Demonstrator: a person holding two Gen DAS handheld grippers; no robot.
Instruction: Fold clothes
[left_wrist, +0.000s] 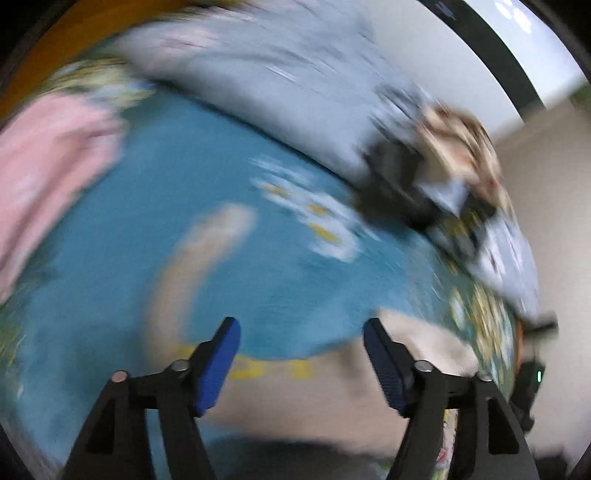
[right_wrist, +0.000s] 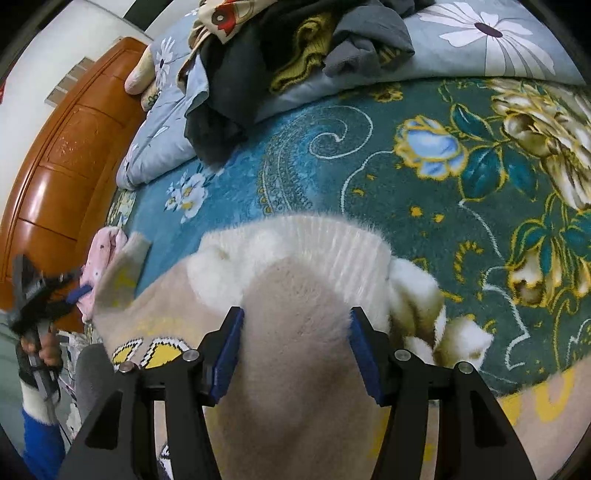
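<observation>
Right gripper (right_wrist: 295, 345) fingers clamp the beige sweater (right_wrist: 295, 295); left gripper (left_wrist: 301, 363) fingers gape empty (blurred view)

Two fisheye views, each looking steeply down along a handheld gripper at a bed. The left view is motion-blurred; the right sits close above a fuzzy beige sweater (right_wrist: 295, 295). Both share the teal floral blanket (left_wrist: 184, 166) (right_wrist: 424, 229).

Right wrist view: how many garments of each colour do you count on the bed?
beige sweater: 1
pink garment: 1
black garment: 1
olive knit: 1
grey garment: 1
cream patterned garment: 1
Total: 6
</observation>
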